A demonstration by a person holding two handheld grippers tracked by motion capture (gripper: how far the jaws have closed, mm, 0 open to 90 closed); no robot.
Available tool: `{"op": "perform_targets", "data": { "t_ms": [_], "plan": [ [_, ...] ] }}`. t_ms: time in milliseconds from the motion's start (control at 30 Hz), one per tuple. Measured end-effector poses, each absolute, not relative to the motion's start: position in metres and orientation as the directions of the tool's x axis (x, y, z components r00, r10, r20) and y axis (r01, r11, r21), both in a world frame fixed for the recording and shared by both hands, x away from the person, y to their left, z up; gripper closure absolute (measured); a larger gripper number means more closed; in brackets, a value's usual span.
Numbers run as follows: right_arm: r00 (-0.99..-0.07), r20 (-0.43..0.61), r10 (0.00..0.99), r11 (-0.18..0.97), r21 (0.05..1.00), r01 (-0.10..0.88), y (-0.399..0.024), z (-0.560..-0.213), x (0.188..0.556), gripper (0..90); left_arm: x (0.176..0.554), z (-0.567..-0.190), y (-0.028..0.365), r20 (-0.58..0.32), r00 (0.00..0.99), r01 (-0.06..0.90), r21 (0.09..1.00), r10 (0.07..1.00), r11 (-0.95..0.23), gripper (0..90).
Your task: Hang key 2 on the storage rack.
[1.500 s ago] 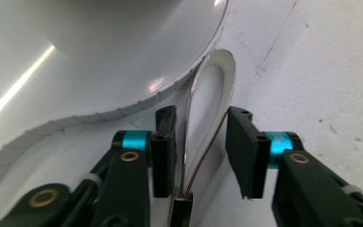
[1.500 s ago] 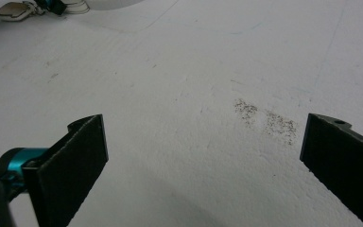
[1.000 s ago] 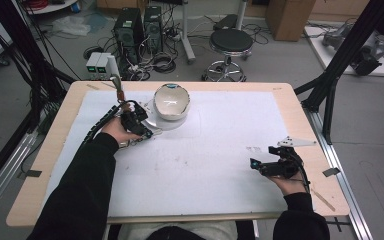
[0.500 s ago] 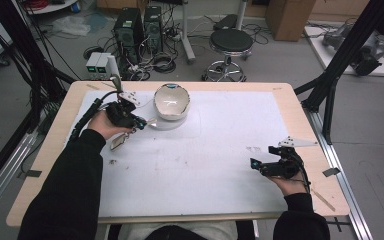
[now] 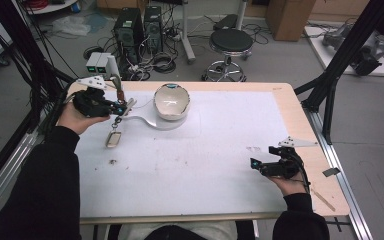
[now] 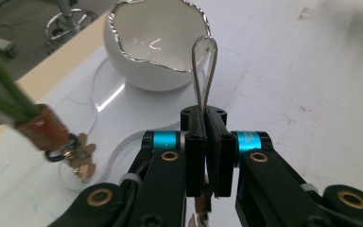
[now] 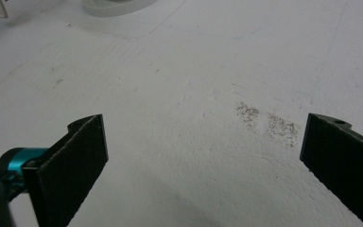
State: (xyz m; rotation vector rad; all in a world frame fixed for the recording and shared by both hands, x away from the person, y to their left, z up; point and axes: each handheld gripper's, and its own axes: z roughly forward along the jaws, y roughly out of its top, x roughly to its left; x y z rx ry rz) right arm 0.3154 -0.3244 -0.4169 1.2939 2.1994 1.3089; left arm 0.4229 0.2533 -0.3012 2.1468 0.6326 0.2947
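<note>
In the high view the left gripper (image 5: 122, 106) sits at the upper left of the frame, raised above the white table mat (image 5: 205, 165), with the person's left hand (image 5: 77, 117) wrapped around its body. Its jaws are pressed together on a keychain (image 5: 115, 131): in the left gripper view a thin silver wire loop (image 6: 204, 71) stands up out of the pinched pads at the centre of the frame. In the high view a small metal tag (image 5: 112, 139) hangs down below the jaws over the mat. At the lower left of the left gripper view a brown leather strap end (image 6: 42, 127) with a gold charm (image 6: 80, 158) dangles beside the gripper.

Just right of the left gripper, near the top centre of the high view, a white egg-shaped bowl (image 5: 171, 101) with a silver rim rests on a clear acrylic base (image 5: 150, 121).

The right gripper (image 5: 260, 165) lies low at the lower right of the high view, well apart from the bowl. In the right gripper view its jaws are spread wide with bare, lightly smudged mat between them.
</note>
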Motion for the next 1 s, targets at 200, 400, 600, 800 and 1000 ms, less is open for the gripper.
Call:
{"op": "perform_targets", "data": {
  "t_ms": [200, 400, 600, 800, 1000],
  "plan": [
    [-0.560, 0.197, 0.805, 0.190, 0.808, 0.558, -0.323, -0.417, 0.315, 0.6, 0.423, -0.287, 0.277, 0.008, 0.812, 0.339, 0.809, 0.584, -0.481, 86.5],
    [-0.556, 0.198, 0.807, 0.185, 0.809, 0.558, -0.326, -0.418, 0.316, 0.6, 0.423, -0.273, 0.290, -0.001, 0.802, 0.312, 0.853, 0.597, -0.419, 86.6],
    [-0.556, 0.202, 0.807, 0.187, 0.805, 0.564, -0.325, -0.419, 0.316, 0.6, 0.422, -0.267, 0.301, 0.004, 0.784, 0.311, 0.863, 0.621, -0.398, 86.6],
    [-0.558, 0.197, 0.806, 0.191, 0.806, 0.560, -0.325, -0.420, 0.316, 0.6, 0.423, -0.263, 0.319, -0.010, 0.736, 0.323, 0.883, 0.677, -0.339, 86.7],
    [-0.556, 0.198, 0.807, 0.191, 0.804, 0.563, -0.325, -0.420, 0.316, 0.6, 0.424, -0.254, 0.331, 0.020, 0.679, 0.305, 0.902, 0.734, -0.306, 86.8]
  ]
}}
